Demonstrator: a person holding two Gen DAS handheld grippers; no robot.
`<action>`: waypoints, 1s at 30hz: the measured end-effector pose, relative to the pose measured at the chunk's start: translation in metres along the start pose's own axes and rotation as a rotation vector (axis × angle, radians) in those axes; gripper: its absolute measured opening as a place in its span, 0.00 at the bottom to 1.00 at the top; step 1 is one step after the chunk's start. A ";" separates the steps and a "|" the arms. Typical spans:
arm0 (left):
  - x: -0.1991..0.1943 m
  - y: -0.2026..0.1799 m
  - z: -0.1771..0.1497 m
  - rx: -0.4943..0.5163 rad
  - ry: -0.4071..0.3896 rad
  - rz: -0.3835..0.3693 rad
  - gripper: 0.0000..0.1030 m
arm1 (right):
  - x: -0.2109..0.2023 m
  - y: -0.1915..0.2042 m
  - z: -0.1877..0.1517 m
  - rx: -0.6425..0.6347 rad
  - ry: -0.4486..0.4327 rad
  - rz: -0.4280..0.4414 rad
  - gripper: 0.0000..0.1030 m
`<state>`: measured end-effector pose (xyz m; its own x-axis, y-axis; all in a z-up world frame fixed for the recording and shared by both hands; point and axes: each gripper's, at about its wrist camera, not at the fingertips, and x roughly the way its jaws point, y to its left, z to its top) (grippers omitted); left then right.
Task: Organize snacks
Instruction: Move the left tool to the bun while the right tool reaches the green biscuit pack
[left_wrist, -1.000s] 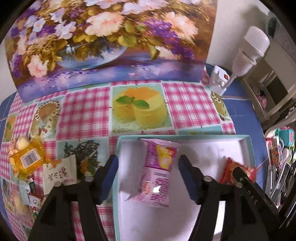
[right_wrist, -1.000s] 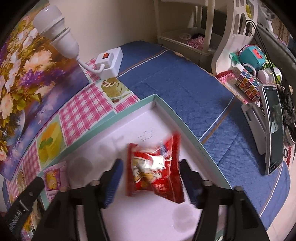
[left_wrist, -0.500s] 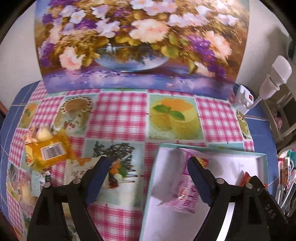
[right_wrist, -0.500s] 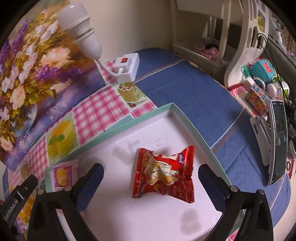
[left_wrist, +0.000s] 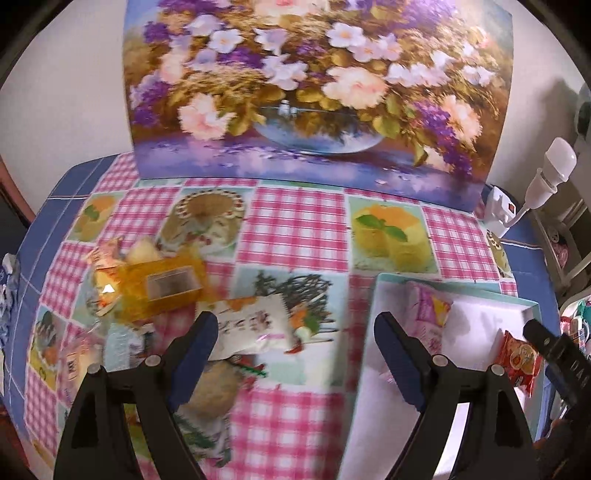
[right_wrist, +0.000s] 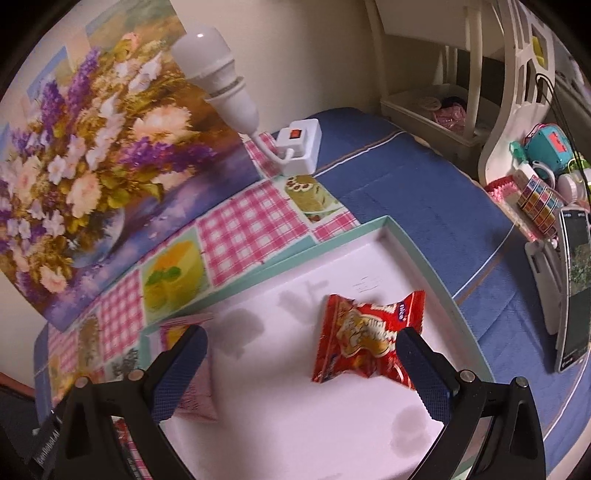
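On my far left, loose snacks lie heaped on the checked tablecloth (left_wrist: 295, 221): an orange packet (left_wrist: 159, 291) at the back of the heap, and a white packet (left_wrist: 255, 325) in front of it, toward me. My left gripper (left_wrist: 295, 328) hangs above the cloth with its jaws spread wide and nothing between them. The white packet sits just ahead of its left finger, long axis running across my view, roughly in line with the gap between the fingers. I judge this hand the nearer one for it, and a small shift left with a turn of the wrist would let the jaws close across its short side.

Further right stands the shallow white tray (left_wrist: 458, 291) with a teal rim. A pink packet (left_wrist: 428, 314) lies at its left end and a red packet (right_wrist: 365, 336) near the middle. My right gripper (right_wrist: 299, 354) hovers over the tray, also wide apart and empty, the red packet just ahead of its right finger.

The cloth covers a blue table; a flower painting (left_wrist: 314, 88) leans on the wall behind, with a white lamp (right_wrist: 221, 85) on a socket and cluttered shelves at the right.
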<state>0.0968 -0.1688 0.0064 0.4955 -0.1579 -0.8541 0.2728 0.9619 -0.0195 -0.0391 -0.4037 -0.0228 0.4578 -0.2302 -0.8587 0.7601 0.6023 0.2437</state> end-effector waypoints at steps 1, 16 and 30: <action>-0.003 0.004 -0.001 0.000 -0.004 0.005 0.85 | -0.002 0.001 -0.001 -0.001 0.002 0.006 1.00; -0.037 0.089 -0.025 -0.102 -0.018 0.086 0.84 | -0.033 0.060 -0.033 -0.133 0.003 0.135 1.00; -0.040 0.191 -0.044 -0.272 0.052 0.214 0.84 | -0.039 0.144 -0.084 -0.313 0.065 0.232 1.00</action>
<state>0.0924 0.0315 0.0139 0.4731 0.0591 -0.8790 -0.0657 0.9973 0.0317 0.0135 -0.2441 0.0078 0.5631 -0.0181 -0.8262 0.4578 0.8392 0.2936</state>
